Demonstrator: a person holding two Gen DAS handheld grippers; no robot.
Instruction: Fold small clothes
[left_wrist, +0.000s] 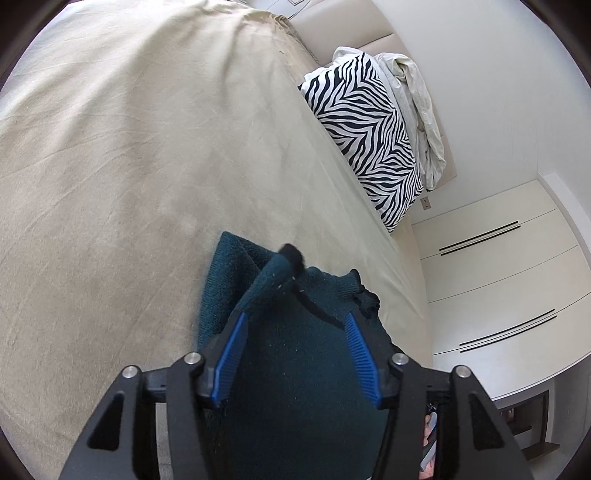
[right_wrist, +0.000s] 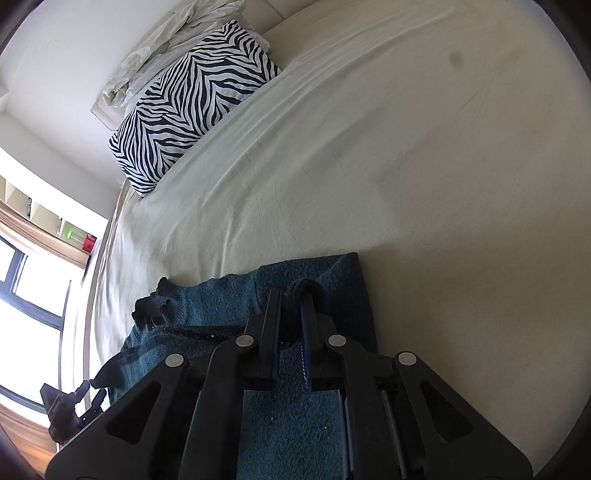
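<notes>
A dark teal knitted garment (left_wrist: 295, 369) lies on the beige bed sheet (left_wrist: 129, 166) near the bed's edge. My left gripper (left_wrist: 297, 317) is open, its blue-padded fingers (left_wrist: 236, 343) spread over the garment. A black fingertip of the other gripper shows pinching a raised fold (left_wrist: 284, 266) just ahead. In the right wrist view the garment (right_wrist: 295, 424) fills the lower middle. My right gripper (right_wrist: 291, 299) is shut on a raised fold of the garment (right_wrist: 301, 286).
A zebra-striped pillow (left_wrist: 369, 140) (right_wrist: 192, 99) and a crumpled pale sheet (left_wrist: 417, 103) lie at the bed's head. White wardrobe doors (left_wrist: 498, 277) stand beside the bed. A window (right_wrist: 29, 295) is at left. The bed sheet (right_wrist: 424, 166) stretches wide ahead.
</notes>
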